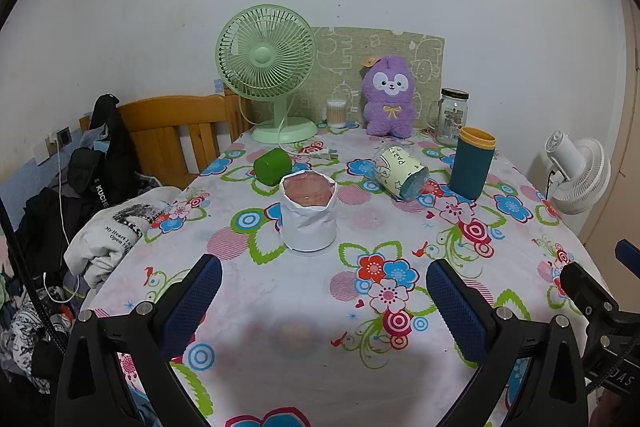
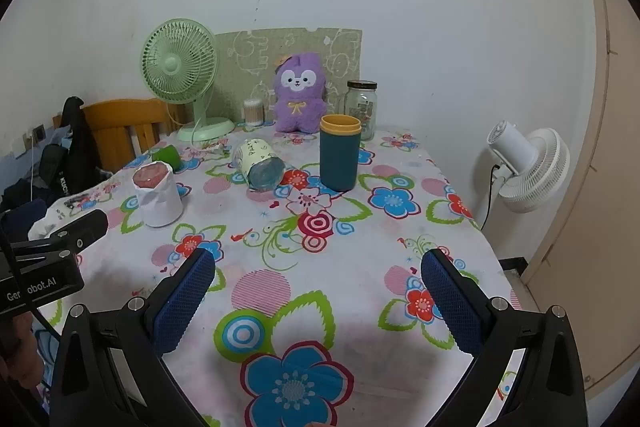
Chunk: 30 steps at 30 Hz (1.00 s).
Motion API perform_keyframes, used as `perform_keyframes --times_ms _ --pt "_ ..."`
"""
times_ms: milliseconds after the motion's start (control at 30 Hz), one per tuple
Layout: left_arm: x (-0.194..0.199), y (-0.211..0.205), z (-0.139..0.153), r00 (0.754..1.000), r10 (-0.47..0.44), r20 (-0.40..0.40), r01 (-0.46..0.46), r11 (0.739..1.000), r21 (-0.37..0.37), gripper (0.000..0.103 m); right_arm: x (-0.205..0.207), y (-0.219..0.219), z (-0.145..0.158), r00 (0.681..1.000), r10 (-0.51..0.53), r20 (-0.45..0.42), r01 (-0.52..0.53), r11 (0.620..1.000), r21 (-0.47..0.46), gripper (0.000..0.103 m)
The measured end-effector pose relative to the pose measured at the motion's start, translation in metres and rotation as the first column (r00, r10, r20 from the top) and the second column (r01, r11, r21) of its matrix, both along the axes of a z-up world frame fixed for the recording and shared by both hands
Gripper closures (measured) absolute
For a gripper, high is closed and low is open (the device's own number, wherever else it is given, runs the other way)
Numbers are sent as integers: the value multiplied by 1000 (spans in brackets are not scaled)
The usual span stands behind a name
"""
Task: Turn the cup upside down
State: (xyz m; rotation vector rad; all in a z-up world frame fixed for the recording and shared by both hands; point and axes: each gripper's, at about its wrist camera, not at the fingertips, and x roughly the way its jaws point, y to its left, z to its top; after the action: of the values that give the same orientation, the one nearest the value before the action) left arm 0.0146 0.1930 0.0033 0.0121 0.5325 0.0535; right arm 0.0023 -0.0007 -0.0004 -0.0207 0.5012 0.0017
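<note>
A dark teal cup with a yellow rim (image 1: 472,163) stands upright, mouth up, on the floral tablecloth; it also shows in the right wrist view (image 2: 339,157). A paper-wrapped cup (image 1: 308,213) stands closer, also seen in the right wrist view (image 2: 158,195). A glass jar with a pale label (image 1: 400,169) lies on its side, as does a green cup (image 1: 272,166). My left gripper (image 1: 324,287) is open and empty, short of the wrapped cup. My right gripper (image 2: 318,281) is open and empty, well short of the teal cup.
A green desk fan (image 1: 266,67), a purple plush toy (image 1: 388,99), a cotton swab box (image 1: 336,113) and a glass jar (image 1: 452,117) stand along the back edge. A white fan (image 2: 528,163) stands off the table's right. Clothes (image 1: 116,239) pile at left.
</note>
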Motion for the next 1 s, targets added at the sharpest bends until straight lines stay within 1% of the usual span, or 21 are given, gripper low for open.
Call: perform_keyframes --times_ms 67,100,533,1000 --pt "-1 -5 0 1000 2 1 -2 1000 6 0 0 0 0 1000 -1 -2 1 1000 0 0" --pt "0 2 -3 1000 -2 1 2 1000 -3 0 1 -1 -1 1000 -1 -4 1 1000 1 0" --pt "-1 5 -7 1000 1 -7 -1 1000 -14 0 0 0 -2 1000 2 -11 -2 1000 0 0" --pt "1 7 -6 1000 5 -14 -5 1000 -10 0 1 3 -4 1000 8 -16 -8 1000 1 0"
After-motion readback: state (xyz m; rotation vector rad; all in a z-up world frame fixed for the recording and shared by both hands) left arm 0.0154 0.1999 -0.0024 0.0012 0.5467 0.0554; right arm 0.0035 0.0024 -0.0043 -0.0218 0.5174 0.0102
